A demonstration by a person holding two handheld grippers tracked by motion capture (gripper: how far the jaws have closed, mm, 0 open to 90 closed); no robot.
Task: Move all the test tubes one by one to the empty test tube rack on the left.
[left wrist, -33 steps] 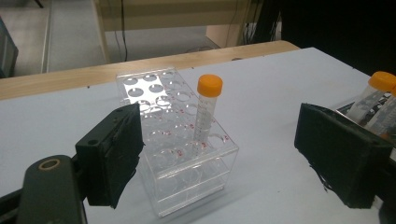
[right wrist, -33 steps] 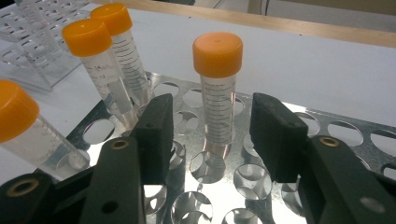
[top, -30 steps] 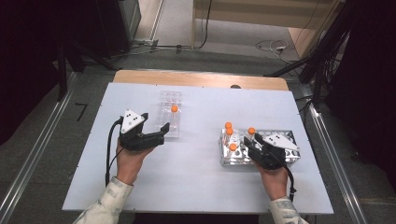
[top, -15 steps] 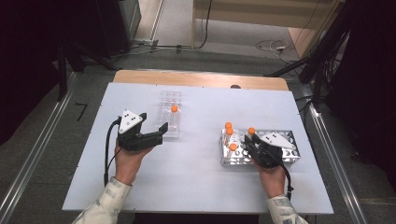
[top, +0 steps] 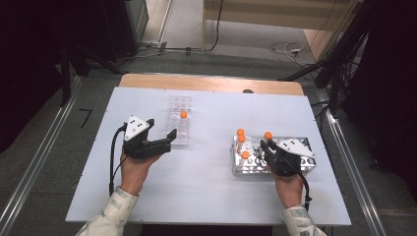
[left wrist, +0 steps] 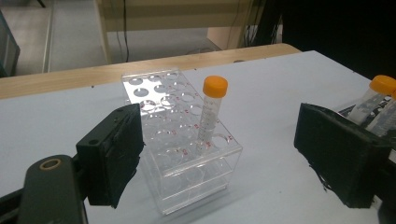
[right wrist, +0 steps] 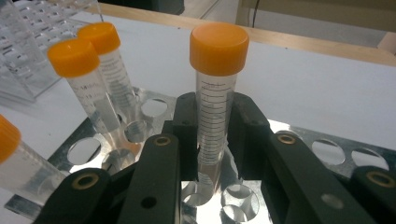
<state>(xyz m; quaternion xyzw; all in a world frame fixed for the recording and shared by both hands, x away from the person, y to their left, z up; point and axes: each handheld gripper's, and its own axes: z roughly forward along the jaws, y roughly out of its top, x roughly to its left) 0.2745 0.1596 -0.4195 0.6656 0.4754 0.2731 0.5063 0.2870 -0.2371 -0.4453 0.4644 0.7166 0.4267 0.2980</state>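
Note:
A clear plastic rack (top: 178, 105) stands left of the table's middle and holds one orange-capped tube (top: 183, 114) upright. My left gripper (top: 161, 129) rests just in front of it, open, with its jaws on either side of the rack's near corner (left wrist: 187, 158) and not touching it. At the right, a metal rack (top: 305, 164) holds several orange-capped tubes. My right gripper (right wrist: 212, 135) is shut on one upright tube (right wrist: 218, 70) whose bottom is in the metal rack. Its jaws have just been closing with that tube between them.
Three other tubes (right wrist: 84, 79) lean in the metal rack's left part, close to the right gripper. The white table (top: 206, 191) has free room between the two racks and along its near edge. A wooden strip (top: 211, 83) runs along the far edge.
The right gripper's jaws have closed in on the upright tube in the metal rack. Both hands and the left gripper stay where they were.

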